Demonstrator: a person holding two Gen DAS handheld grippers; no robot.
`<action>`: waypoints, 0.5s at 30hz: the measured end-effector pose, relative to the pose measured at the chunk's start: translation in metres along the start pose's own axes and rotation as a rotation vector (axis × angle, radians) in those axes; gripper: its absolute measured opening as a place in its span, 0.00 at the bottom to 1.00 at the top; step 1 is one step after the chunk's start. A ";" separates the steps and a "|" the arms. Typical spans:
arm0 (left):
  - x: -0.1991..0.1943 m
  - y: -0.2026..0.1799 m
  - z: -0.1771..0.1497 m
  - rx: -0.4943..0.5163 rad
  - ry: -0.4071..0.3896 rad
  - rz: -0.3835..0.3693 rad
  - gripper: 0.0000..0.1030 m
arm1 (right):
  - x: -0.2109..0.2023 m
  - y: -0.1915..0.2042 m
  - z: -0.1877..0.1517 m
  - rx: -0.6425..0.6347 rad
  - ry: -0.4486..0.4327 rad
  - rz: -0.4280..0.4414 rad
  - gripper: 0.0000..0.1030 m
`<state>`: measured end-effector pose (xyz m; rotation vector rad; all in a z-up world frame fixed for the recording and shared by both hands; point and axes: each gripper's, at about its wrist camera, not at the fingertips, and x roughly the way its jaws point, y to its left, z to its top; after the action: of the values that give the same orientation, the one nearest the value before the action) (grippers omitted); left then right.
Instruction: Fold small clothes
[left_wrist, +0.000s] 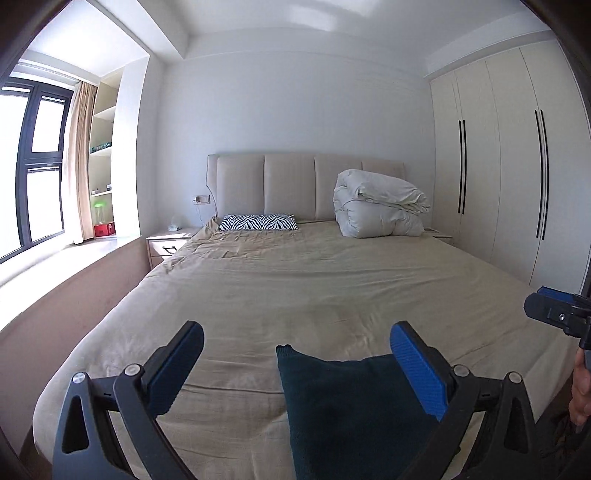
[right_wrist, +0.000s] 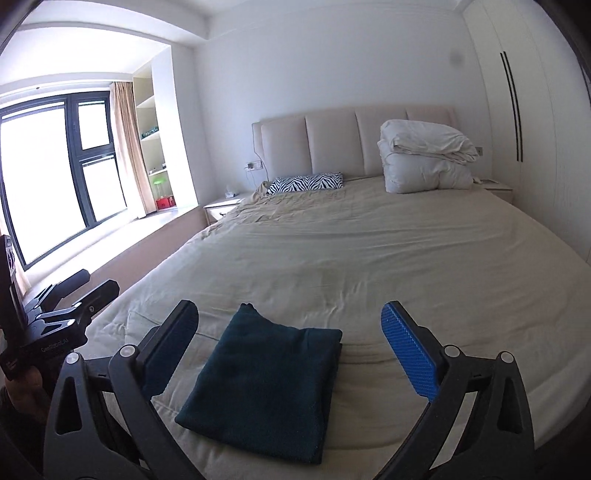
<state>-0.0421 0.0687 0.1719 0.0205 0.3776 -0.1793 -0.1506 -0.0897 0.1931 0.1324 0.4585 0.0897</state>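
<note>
A dark teal garment (right_wrist: 264, 384) lies folded into a flat rectangle on the beige bed sheet (right_wrist: 369, 258), near the foot of the bed. My right gripper (right_wrist: 290, 332) is raised above it with its jaws wide apart and nothing between the blue pads. In the left wrist view the same garment (left_wrist: 354, 413) lies low and right of centre. My left gripper (left_wrist: 297, 354) hangs open above the bed, empty. The right gripper's tip (left_wrist: 557, 312) shows at the right edge of that view, and the left gripper's black body (right_wrist: 62, 317) shows at the left edge of the right wrist view.
A folded white duvet (left_wrist: 380, 205) and a zebra-print pillow (left_wrist: 258, 222) lie by the padded headboard (left_wrist: 295, 184). A nightstand (left_wrist: 170, 243) and a window ledge (left_wrist: 55, 273) run along the left. Wardrobe doors (left_wrist: 517, 166) line the right wall.
</note>
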 end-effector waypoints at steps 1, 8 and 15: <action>0.007 0.000 -0.005 -0.007 0.045 0.001 1.00 | 0.005 0.000 -0.005 0.007 0.033 0.005 0.98; 0.054 -0.003 -0.052 -0.031 0.316 0.038 1.00 | 0.050 -0.008 -0.049 0.034 0.203 -0.132 0.98; 0.078 -0.003 -0.088 -0.060 0.440 0.047 1.00 | 0.074 -0.014 -0.074 0.060 0.276 -0.180 0.98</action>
<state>-0.0030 0.0573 0.0612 0.0094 0.8200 -0.1157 -0.1162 -0.0869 0.0933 0.1381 0.7466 -0.0838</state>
